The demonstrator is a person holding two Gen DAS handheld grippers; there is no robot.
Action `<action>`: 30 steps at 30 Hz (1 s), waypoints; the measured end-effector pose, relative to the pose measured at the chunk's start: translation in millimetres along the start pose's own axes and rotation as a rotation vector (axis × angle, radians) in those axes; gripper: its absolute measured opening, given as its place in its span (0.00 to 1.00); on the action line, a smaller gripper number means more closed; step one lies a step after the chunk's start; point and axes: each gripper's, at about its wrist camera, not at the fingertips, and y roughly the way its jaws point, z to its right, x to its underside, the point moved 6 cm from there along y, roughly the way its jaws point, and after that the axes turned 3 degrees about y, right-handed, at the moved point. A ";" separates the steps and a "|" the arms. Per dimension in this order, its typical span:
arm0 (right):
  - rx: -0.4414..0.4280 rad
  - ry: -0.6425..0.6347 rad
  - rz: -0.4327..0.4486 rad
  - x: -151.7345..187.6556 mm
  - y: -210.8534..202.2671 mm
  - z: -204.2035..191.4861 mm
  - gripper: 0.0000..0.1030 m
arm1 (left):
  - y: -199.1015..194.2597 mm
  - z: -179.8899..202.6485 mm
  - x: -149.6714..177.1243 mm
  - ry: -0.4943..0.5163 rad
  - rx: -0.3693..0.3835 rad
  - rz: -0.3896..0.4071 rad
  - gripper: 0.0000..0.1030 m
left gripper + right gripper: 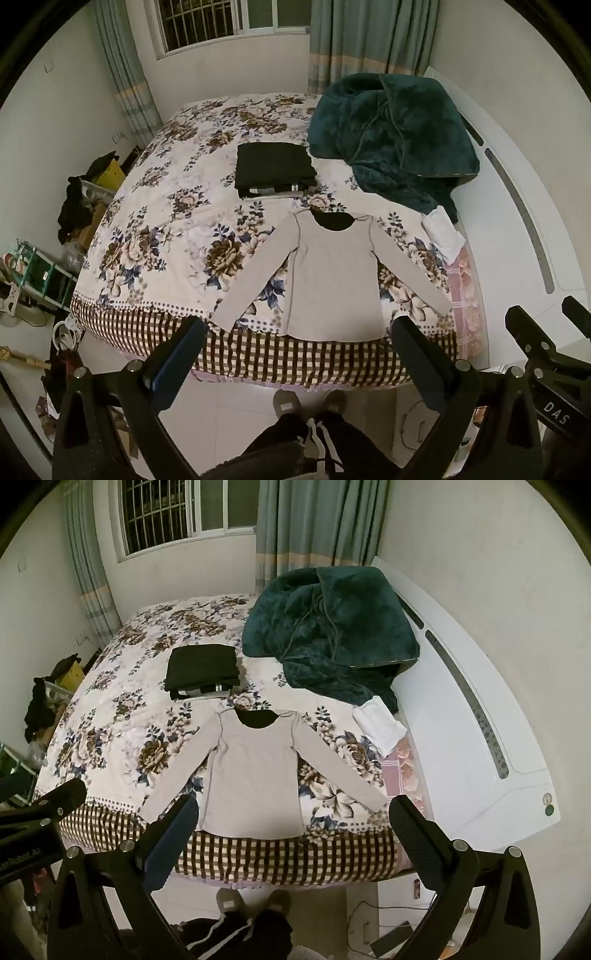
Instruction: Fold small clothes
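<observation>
Now the shirt lies flat at frame centre, above both wide-open tongs, left and right, touching neither.

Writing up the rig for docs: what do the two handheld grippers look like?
Both alike: the left gripper and right gripper have matte black angular frames with triangular cutouts and silver bolt heads. Each has wide flat fingers, one dark blue faced, one with ribbed black padding. White "DAS" lettering marks the right gripper's body. No cables visible.
</observation>
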 end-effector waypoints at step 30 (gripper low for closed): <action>0.003 -0.007 0.010 -3.9 -0.9 -2.7 1.00 | -0.4 0.2 -0.5 0.001 -0.003 0.007 1.00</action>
